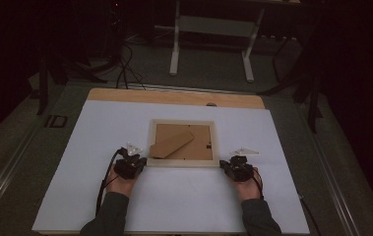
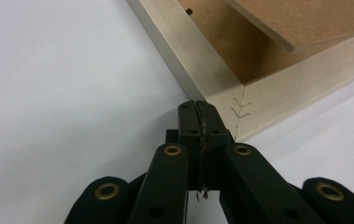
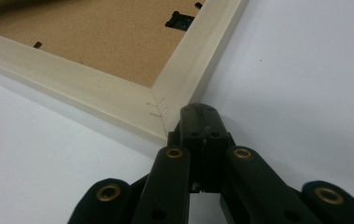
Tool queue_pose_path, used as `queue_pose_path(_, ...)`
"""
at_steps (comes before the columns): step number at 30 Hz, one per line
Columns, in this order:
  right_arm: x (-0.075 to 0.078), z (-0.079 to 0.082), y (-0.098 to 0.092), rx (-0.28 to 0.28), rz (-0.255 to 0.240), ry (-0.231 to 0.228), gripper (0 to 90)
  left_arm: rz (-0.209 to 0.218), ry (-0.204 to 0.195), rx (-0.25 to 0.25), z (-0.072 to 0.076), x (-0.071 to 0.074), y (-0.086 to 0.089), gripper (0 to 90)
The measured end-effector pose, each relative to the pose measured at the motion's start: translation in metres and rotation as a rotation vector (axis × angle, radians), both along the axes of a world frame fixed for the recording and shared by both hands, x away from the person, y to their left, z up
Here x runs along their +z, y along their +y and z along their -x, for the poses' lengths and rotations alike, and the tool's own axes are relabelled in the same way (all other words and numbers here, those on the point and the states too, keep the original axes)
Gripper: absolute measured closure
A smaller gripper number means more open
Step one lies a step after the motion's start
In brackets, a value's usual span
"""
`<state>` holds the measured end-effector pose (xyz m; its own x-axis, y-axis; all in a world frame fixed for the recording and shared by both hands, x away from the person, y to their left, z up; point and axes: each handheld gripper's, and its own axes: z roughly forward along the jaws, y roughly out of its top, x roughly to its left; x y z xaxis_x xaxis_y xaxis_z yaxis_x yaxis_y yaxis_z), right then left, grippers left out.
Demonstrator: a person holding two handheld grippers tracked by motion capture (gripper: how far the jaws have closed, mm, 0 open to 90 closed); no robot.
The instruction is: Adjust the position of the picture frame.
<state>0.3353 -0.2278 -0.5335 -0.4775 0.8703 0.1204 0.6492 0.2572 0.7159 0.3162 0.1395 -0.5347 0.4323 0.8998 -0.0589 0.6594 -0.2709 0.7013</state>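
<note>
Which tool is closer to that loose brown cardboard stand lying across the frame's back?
Left. The left tool sits at the frame corner beside the brown cardboard stand; the right tool is at the opposite near corner.

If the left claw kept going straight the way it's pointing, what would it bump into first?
Most likely the picture frame. The shut left claw points right at the frame's near corner, and the tips look almost against the pale wood; whether they touch already is hard to tell.

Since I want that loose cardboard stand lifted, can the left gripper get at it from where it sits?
Probably yes. The left gripper, jaws shut, sits at the frame's near left corner, and the stand lies just beyond with nothing between; the jaws must open first.
</note>
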Motion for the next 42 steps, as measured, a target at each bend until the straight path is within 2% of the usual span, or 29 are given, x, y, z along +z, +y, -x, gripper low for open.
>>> queue_pose_path(11, 0.0, 0.0, -0.001, 0.003, -0.01, 0.004, 90.0, 0.007, -0.008, -0.01, 0.002, -0.001, 0.002, 90.0)
queue_pose_path(14, -0.001, -0.001, -0.002, 0.004, -0.015, 0.0, 90.0, 0.022, -0.011, -0.009, 0.002, -0.002, 0.003, 89.8)
queue_pose_path(19, 0.004, 0.0, -0.006, -0.018, 0.003, -0.036, 89.8, 0.028, -0.004, -0.01, 0.003, -0.001, 0.006, 85.9)
queue_pose_path(28, 0.012, 0.003, -0.019, -0.043, -0.03, -0.065, 85.8, 0.048, 0.001, 0.008, 0.002, 0.0, 0.01, 82.0)
queue_pose_path(37, 0.013, 0.004, -0.021, -0.042, -0.034, -0.075, 83.5, 0.111, 0.005, 0.048, 0.001, 0.006, 0.021, 76.4)
queue_pose_path(38, 0.013, 0.004, -0.02, -0.04, -0.031, -0.074, 83.4, 0.13, 0.007, 0.051, 0.001, 0.008, 0.024, 76.4)
queue_pose_path(42, 0.014, 0.005, -0.018, -0.031, -0.023, -0.08, 83.4, 0.137, -0.014, 0.041, 0.001, 0.018, 0.025, 74.9)
